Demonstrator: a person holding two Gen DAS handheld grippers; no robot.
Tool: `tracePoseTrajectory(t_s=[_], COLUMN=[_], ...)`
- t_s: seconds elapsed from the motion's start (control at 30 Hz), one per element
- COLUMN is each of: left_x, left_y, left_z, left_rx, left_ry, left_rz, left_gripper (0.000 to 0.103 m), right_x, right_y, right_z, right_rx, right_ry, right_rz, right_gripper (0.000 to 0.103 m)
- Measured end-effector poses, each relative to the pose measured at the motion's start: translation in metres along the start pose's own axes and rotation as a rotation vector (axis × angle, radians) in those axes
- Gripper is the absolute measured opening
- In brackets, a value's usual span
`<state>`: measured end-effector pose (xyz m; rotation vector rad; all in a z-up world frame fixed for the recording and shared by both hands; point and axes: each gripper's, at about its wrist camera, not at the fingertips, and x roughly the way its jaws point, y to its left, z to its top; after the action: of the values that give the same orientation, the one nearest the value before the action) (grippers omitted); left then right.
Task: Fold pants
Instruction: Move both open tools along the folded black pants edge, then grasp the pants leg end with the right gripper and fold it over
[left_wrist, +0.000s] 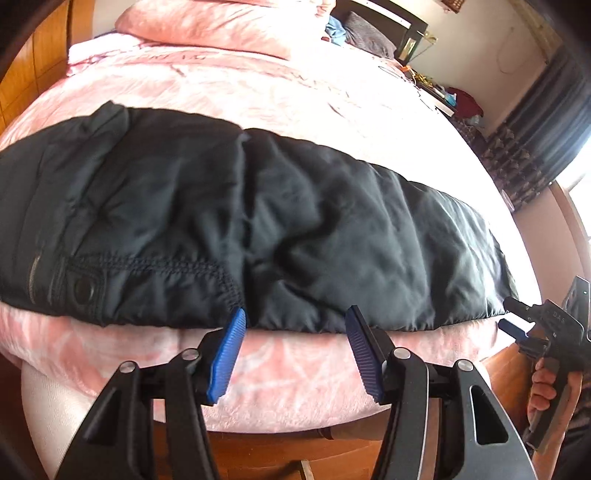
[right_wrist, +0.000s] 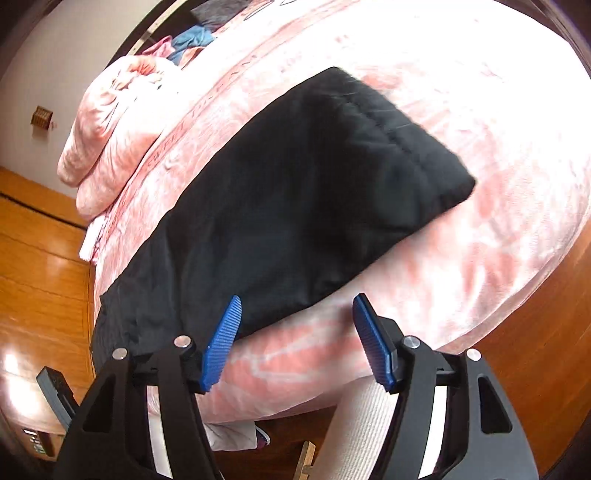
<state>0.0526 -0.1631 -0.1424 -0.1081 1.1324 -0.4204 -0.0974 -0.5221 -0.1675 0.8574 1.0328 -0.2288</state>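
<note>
Ribbed blue pads line the black jaws of the left gripper (left_wrist: 295, 354), which stand spread and hold nothing, poised just short of the near hem of the black pants (left_wrist: 236, 221). The right gripper (right_wrist: 295, 343) is likewise spread and empty-handed, its left pad over the pants' near edge and its right pad over bare bedding. In the left wrist view, that right gripper (left_wrist: 524, 325) appears at 3 o'clock, held in a hand (left_wrist: 546, 387) at the bed's corner, near the pants' leg end. The pants, a slick, faintly quilted fabric with stitched seams and a snap near the waistband at 9 o'clock, lie stretched lengthwise along the near edge of the bed (left_wrist: 280, 398), rumpled in soft folds through the middle. In the right wrist view, the cuff end (right_wrist: 388, 147) forms a squared corner at 1 o'clock, lying flat on the cover. Beneath them spreads a plush pink-and-white mottled blanket (left_wrist: 258, 85), open and unoccupied beyond the pants toward 12 o'clock. A bunched pink duvet (right_wrist: 110, 129) sits at the head of the bed. Glossy wooden flooring (right_wrist: 40, 277) borders the mattress, and patterned curtains (left_wrist: 532, 147) hang at 2 o'clock.
</note>
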Motion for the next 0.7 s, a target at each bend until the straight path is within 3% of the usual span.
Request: tracePoseTrajectory(t_s=[0.2,0.27,0.37,0.5,0.53,0.63,0.7], left_x=[0.029,0.03,0.033,0.036,0.037,0.04,0.042], left_y=[-0.026,-0.019,-0.013,-0.007,-0.006,-0.004,-0.003], left_z=[0.022,0.019,0.017,0.014,0.013,0.015,0.017], left_rx=[0.048,0.039,0.034,0.031,0.029,0.03,0.026], left_ry=[0.004,0.013,0.015,0.021,0.023,0.029,0.031], left_rz=[0.066,0.083,0.106,0.099,0.097,0.093,0.095], left_gripper=[0.058,0.059,0.068,0.07,0.07,0.072,0.073], right_x=[0.003,0.006,0.01,0.024,0.026,0.023,0.015], right_y=[-0.029,-0.031,-0.035,-0.046,-0.048,-0.044,-0.035], right_z=[0.016,0.022,0.033,0.045,0.047,0.05,0.054], right_rx=[0.058,0.056,0.052,0.093,0.098,0.09,0.064], right_ry=[-0.02,-0.028,-0.048,-0.069,-0.074,-0.085,-0.106], right_rz=[0.0,0.0,0.004,0.059,0.068,0.135,0.132], right_gripper=[0.063,0.063,0.064,0.062,0.057,0.019,0.015])
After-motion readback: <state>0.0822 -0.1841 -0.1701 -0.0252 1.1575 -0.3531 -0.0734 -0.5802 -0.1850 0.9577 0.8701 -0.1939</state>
